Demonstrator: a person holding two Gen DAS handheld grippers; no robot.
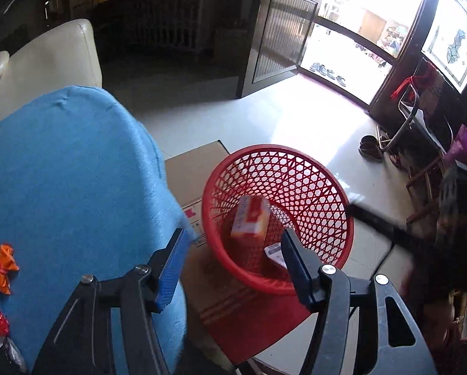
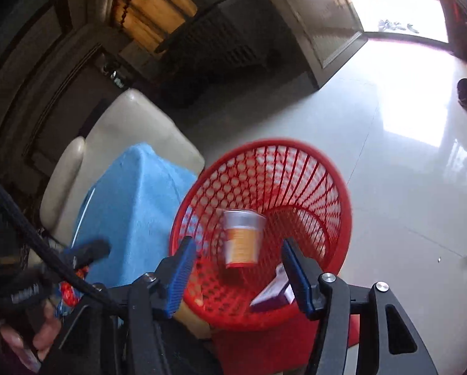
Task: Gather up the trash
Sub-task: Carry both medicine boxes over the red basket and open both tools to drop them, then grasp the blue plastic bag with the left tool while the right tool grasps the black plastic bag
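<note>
Ahead of both tools: a red basket (image 1: pixel 277 218) sits on a carton (image 1: pixel 196 175), just beside a blue-covered seat (image 1: pixel 71 187).
Left gripper (image 1: pixel 230 268): spread wide, nothing between the jaws, aimed over the basket's near rim.
Right gripper (image 2: pixel 236 276): likewise released and empty, poised over the basket mouth.
Already in the basket: an orange box (image 1: pixel 250 217) and a white slip (image 1: pixel 274 251) beyond the left tool; a paper cup (image 2: pixel 242 237) and a purple pack (image 2: pixel 272 295) beyond the right tool.
Trash left: crumpled wrappers (image 1: pixel 2 268) on the blue cover, far to the left of the left tool and behind its fingertips.
Handling, wrappers: I judge them very light, thin and crinkly, likely slick; they should crush flat without harm.
Where to grip: across a bunched, twisted part, such as the orange knot, so the pads bite folds and not a single sheet.
Handling, cover: soft cloth; a low pinch may snag it along with the wrapper.
Cut off: the wrappers run out of the left view's edge, so their number and full shape are unclear.
Blurred: the cup and basket smear in the right view; print on the cup is unreadable.
Hidden: the basket floor under the cup and box, and most of the carton beneath it.
Hard to make out: the dark shape with a cable at lower left of the right view, seemingly the other tool and a hand.
</note>
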